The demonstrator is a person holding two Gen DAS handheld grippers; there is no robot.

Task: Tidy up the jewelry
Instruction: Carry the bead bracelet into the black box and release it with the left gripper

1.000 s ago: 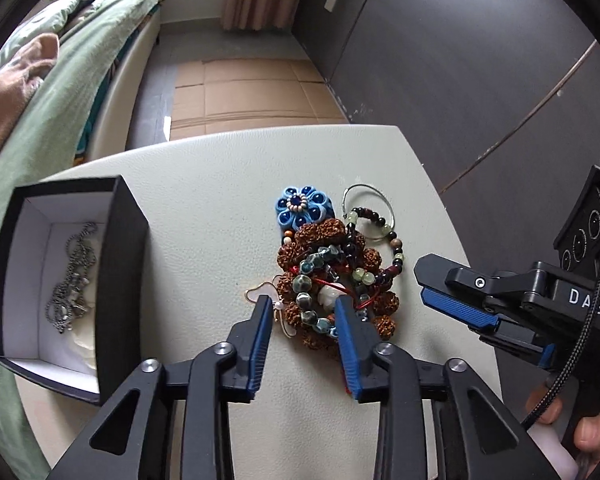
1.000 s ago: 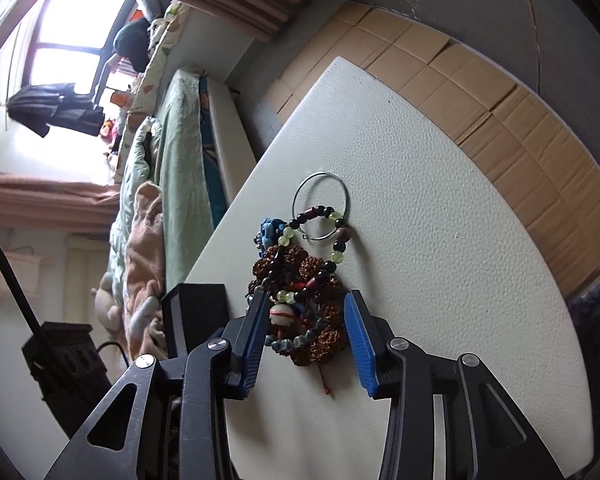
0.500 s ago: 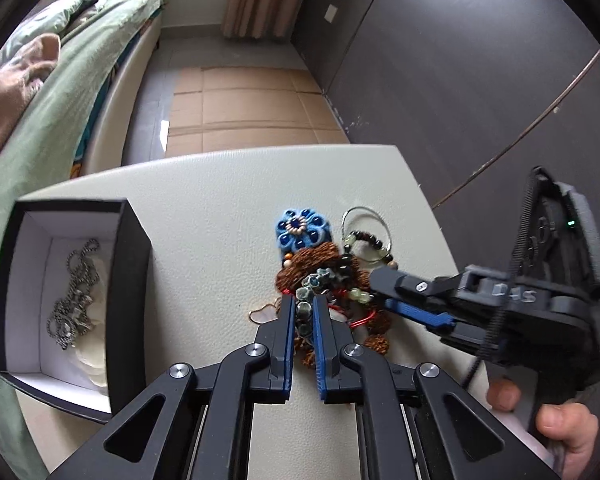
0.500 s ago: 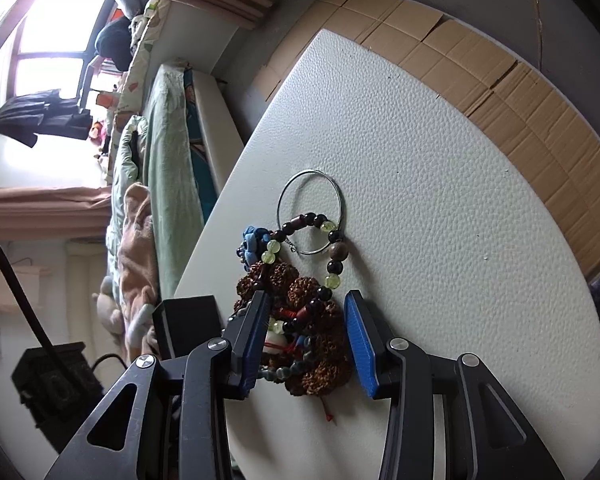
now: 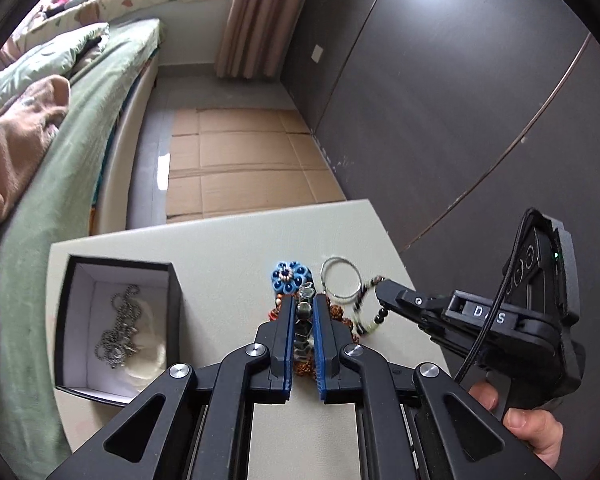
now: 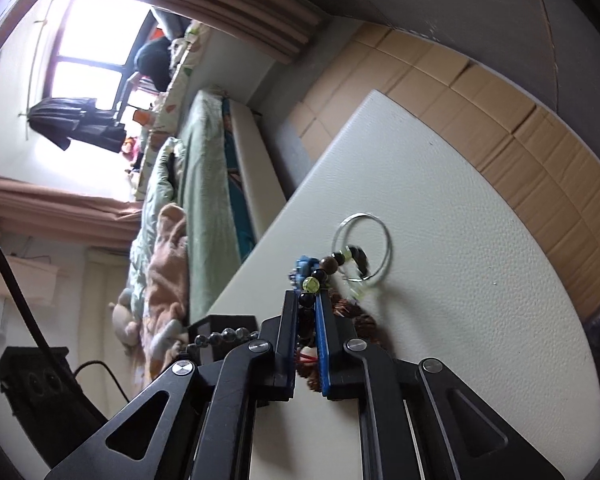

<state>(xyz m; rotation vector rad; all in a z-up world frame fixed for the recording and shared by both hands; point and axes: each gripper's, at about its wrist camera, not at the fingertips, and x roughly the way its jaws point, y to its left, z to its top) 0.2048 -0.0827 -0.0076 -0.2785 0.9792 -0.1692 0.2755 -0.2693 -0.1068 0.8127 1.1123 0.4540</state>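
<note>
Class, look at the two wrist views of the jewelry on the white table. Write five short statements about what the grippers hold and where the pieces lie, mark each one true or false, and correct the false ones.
1. The left gripper is shut on the teal bead bracelet. True.
2. The right gripper is open and holds nothing. False: it is shut on the dark and green bead bracelet.
3. A silver chain lies inside the black box. True.
4. The silver hoop is in the box. False: it lies on the table.
5. The blue flower ornament lies on the table beside the hoop. True.
</note>
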